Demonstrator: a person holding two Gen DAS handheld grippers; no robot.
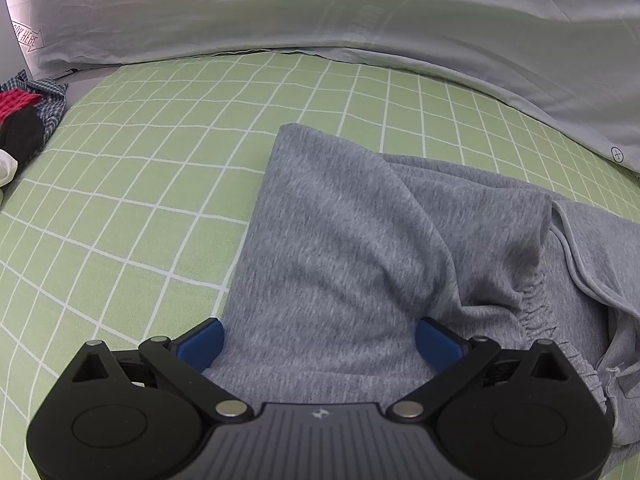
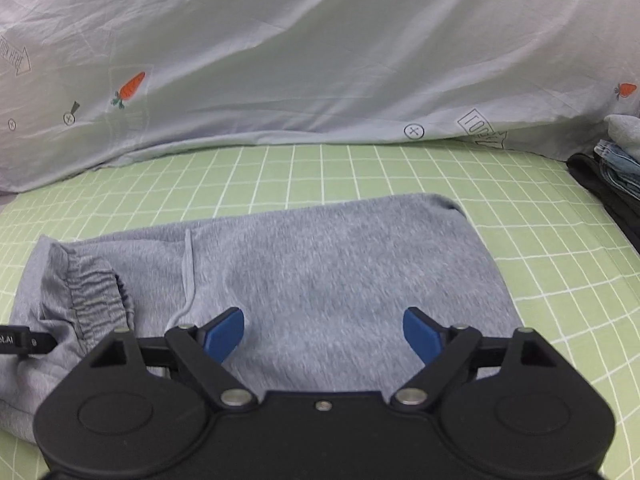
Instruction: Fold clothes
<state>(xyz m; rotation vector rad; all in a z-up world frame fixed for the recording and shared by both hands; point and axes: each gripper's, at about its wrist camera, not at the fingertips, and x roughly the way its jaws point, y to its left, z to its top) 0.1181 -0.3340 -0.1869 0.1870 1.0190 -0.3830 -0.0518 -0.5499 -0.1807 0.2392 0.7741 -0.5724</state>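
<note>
Grey trousers (image 2: 312,280) half folded on the bed (image 2: 360,168)

Both tongs, left (image 1: 318,344) and right (image 2: 323,332), gape wide over the cloth, gripping nothing; we should smooth the fold flat before pinching an edge again. The near hem hides under the tongs, and the waistband runs out of frame

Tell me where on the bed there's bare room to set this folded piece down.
Bare green checked sheet lies between the grey sweatpants and the carrot-print duvet, and to the sweatpants' left. Crowded: the mixed clothes pile far left, the stacked clothes far right.
</note>
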